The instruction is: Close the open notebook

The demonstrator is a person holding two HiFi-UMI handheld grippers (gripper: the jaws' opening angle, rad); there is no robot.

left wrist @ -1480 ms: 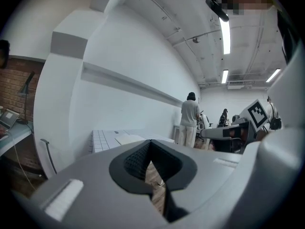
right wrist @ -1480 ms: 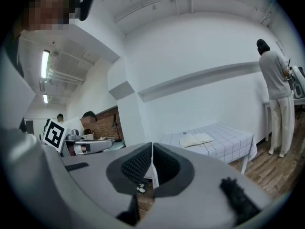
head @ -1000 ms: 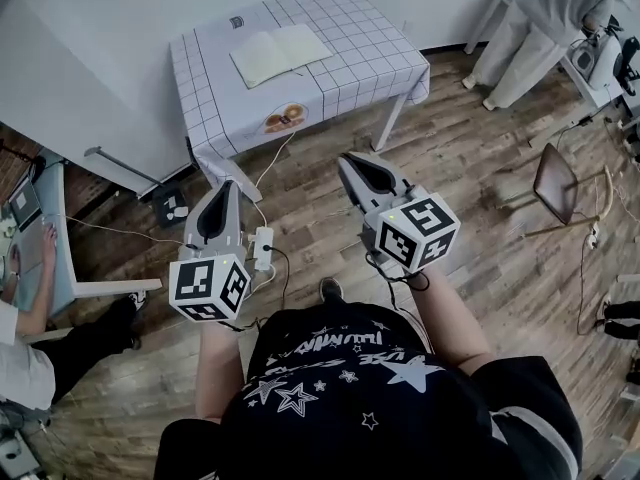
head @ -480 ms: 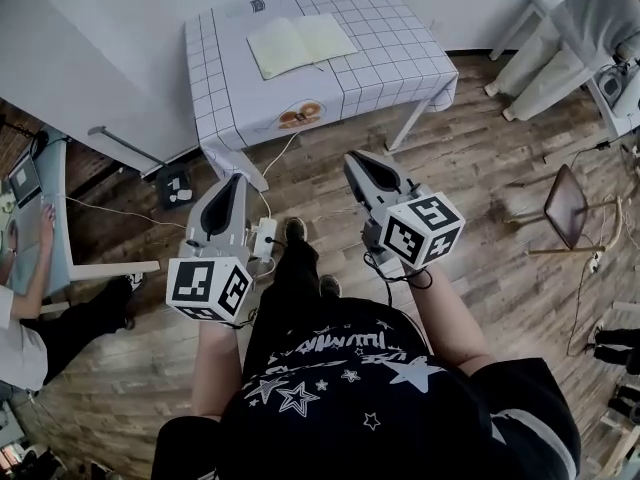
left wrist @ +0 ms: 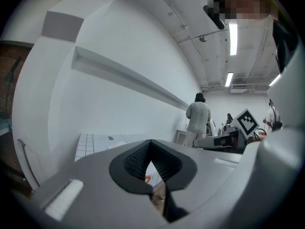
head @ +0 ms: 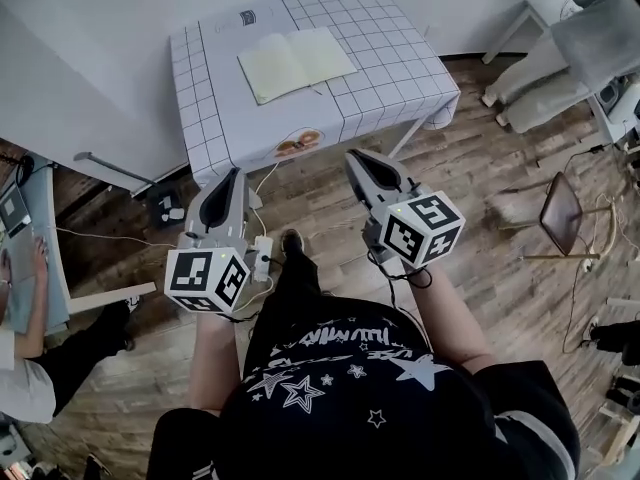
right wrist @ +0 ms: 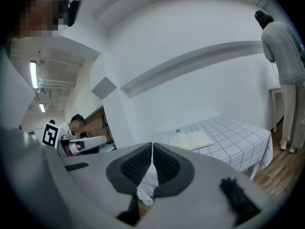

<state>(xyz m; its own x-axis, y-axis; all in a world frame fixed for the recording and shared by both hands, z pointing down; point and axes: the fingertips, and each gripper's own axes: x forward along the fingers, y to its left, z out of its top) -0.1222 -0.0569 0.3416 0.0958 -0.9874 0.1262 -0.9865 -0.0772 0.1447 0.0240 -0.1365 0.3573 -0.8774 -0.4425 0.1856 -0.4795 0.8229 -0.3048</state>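
Observation:
The open notebook (head: 296, 63) lies flat, cream pages up, on a table (head: 400, 68) with a white grid cloth, at the top of the head view. Both grippers hang over the wooden floor, short of the table's near edge and apart from the notebook. My left gripper (head: 234, 174) points at the table's front left part, jaws shut and empty. My right gripper (head: 356, 157) is also shut with nothing in it. The right gripper view has the right gripper (right wrist: 152, 146) in front and the notebook (right wrist: 192, 140) on the table (right wrist: 238, 142) ahead. In the left gripper view the left gripper (left wrist: 150, 143) hides most of the table (left wrist: 102, 140).
A white power strip (head: 264, 251) with cables lies on the floor between the grippers. A person in grey (head: 580, 38) stands at the far right by another table. A brown chair (head: 558, 203) stands at the right. A seated person's desk (head: 45, 268) is at the left.
Both grippers have moved forward toward the table as the wearer stepped ahead. The table and notebook sit slightly nearer. The jaws stayed shut.

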